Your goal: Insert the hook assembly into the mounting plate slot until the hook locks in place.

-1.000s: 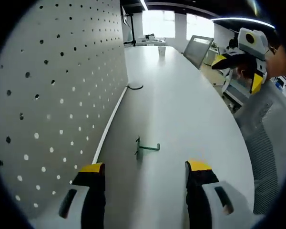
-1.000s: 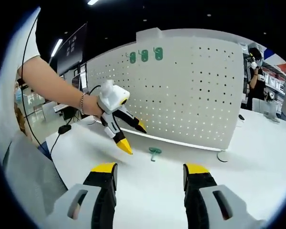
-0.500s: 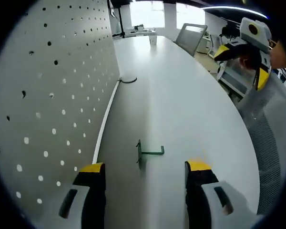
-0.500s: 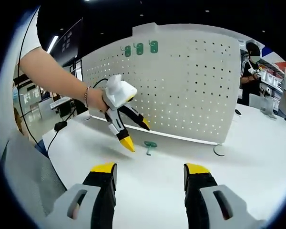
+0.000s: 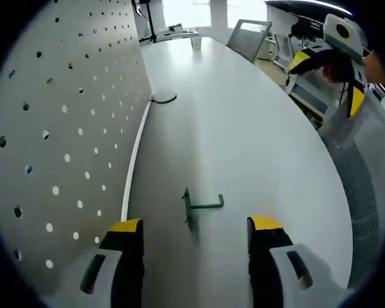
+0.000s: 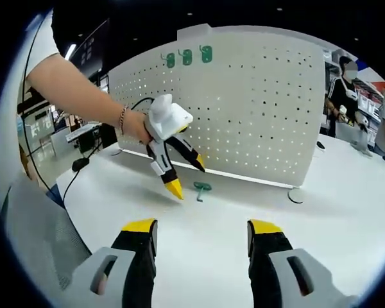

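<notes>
Left tongs (image 5: 196,239) stand wide apart and hold nothing. The green hook (image 5: 199,205) lies on the white table (image 5: 244,141), just beyond the tips at 12 o'clock, its flat plate on edge. The pegboard (image 5: 58,128) rises at 9 o'clock, cut off by the frame. In the right gripper view, the right tongs (image 6: 202,236) are also wide and empty; the left tongs (image 6: 186,176) hang open beside the hook (image 6: 201,188). Three green hooks (image 6: 187,56) sit high on the pegboard (image 6: 256,109); their form is too small to make out.
</notes>
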`<state>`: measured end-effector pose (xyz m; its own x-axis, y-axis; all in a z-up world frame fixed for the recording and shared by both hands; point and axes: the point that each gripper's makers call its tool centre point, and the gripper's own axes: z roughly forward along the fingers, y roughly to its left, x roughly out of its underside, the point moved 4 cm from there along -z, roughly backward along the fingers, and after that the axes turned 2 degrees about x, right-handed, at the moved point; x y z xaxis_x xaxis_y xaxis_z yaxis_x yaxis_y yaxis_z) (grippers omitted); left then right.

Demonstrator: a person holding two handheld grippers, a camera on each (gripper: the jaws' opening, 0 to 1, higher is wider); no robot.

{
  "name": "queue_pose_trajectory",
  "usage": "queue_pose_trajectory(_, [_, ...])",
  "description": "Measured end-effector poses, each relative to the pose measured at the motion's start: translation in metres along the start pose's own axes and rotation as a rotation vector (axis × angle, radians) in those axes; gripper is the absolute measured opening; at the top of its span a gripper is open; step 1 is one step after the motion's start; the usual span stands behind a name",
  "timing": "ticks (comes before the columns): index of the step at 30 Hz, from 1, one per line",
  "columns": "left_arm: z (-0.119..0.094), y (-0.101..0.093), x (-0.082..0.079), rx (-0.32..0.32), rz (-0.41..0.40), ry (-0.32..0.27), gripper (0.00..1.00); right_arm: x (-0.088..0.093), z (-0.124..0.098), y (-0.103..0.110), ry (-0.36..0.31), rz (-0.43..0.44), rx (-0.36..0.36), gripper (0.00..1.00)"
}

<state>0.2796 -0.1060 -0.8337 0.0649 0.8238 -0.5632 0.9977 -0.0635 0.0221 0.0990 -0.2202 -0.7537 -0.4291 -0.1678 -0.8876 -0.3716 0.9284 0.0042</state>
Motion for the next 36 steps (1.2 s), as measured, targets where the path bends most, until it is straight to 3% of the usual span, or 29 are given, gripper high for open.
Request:
queue_pose_trajectory(10, [0.008,-0.003,0.001,0.022,0.033,0.035,0.64,0.003,-0.001,-0.002,0.009,0.020,0.006,0.54])
queue_pose_trajectory(14, [0.009,-0.002,0.008,0.012,0.087,0.074,0.61,0.004,-0.001,-0.002,0.014,0.023,0.006,0.54])
queue_pose_trajectory(15, [0.011,-0.004,0.006,0.019,0.060,0.049,0.61,0.004,-0.001,-0.002,0.013,0.024,0.005,0.54])
queue_pose_trajectory(19, [0.011,-0.003,0.007,0.021,0.042,0.047,0.57,0.005,-0.001,-0.001,0.018,0.021,0.001,0.54])
queue_pose_trajectory(25, [0.013,-0.008,0.007,0.052,-0.012,0.035,0.45,0.005,-0.001,-0.002,0.017,0.025,0.004,0.53])
queue_pose_trajectory(36, [0.013,-0.003,0.004,0.001,-0.044,0.013,0.33,0.006,0.000,-0.002,0.024,0.027,0.005,0.53])
